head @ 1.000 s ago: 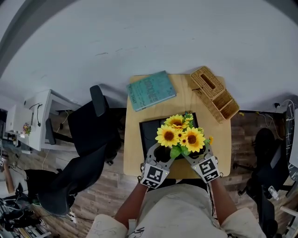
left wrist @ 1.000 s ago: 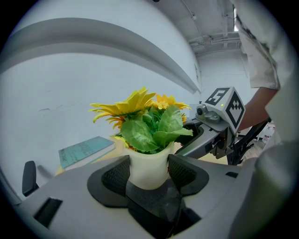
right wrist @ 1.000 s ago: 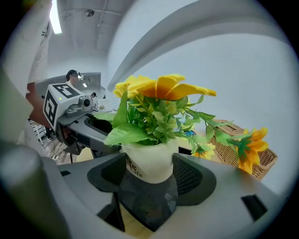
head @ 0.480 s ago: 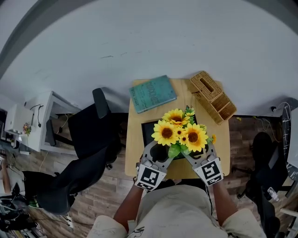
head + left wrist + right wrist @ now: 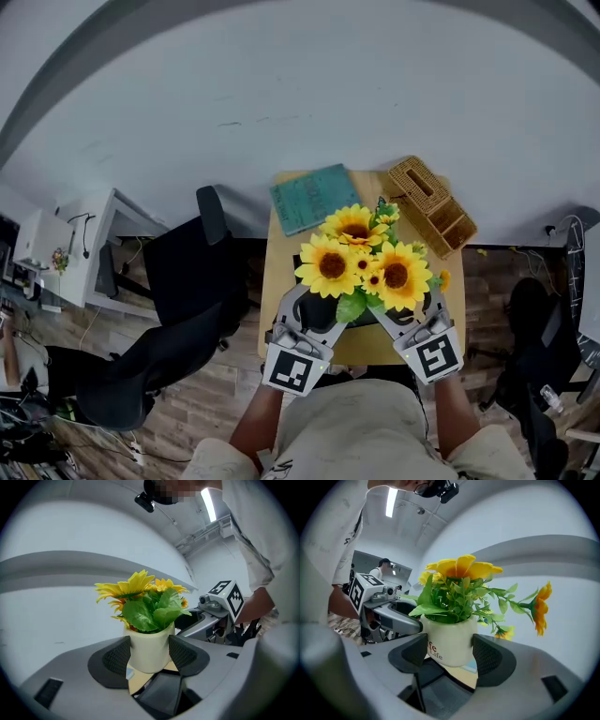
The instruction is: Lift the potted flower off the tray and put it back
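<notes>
Two grippers, the left gripper and the right gripper, meet under the potted flower at the near edge of a small wooden table. A blue-green book and a woven box lie on its far side. Black chairs stand to the left on the wood floor, by a pale wall.

In the left gripper view we see its jaws pinching the potted flower low down, up above the dark tray.

In the right gripper view we see its jaws squeezing the same pot. A ceiling light glows above.
</notes>
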Demonstrator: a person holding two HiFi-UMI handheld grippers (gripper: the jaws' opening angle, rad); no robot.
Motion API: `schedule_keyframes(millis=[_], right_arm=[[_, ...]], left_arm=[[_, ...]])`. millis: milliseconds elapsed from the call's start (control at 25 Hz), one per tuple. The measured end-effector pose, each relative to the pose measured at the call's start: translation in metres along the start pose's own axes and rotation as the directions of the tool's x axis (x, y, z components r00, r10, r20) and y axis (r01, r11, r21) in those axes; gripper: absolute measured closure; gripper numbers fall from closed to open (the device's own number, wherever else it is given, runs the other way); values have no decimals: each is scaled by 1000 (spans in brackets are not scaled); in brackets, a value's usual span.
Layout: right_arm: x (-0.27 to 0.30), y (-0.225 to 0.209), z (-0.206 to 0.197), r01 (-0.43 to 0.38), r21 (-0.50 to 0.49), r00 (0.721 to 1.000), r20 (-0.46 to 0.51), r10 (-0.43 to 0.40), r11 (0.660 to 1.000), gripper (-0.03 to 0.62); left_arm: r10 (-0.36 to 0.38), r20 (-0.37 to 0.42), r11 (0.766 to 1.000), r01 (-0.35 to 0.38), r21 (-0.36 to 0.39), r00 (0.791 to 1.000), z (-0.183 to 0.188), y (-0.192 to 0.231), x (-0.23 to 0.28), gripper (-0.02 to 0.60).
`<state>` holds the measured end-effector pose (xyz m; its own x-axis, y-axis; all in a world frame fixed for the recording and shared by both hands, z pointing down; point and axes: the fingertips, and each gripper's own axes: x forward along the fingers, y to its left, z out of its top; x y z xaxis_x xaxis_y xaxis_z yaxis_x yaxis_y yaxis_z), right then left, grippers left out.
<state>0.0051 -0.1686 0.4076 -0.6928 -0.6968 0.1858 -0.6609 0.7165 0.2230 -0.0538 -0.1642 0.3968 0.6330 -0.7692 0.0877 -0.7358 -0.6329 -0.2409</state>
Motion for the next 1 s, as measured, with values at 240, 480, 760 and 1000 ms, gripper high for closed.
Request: schedule_keyframes(millis=[240,480,760,1000], right_arm=[[-15,8,51,28,-94,989,148,-14,995,278],[-25,12,84,55,-123,968,250,-23,991,278],[-25,13,87,55,-123,963,268,-20,991,279],[-24,13,87,58,-129,964,263,-22,990,279]], left_arm=[[31,127,993,-46,110,991,45,5,-25,316],[47,206,989,-76,131,977,70,7,-39,318],[49,216,988,-79,132,975,72,8,-41,319],[50,215,987,-82,138,975,72,9,-41,319]])
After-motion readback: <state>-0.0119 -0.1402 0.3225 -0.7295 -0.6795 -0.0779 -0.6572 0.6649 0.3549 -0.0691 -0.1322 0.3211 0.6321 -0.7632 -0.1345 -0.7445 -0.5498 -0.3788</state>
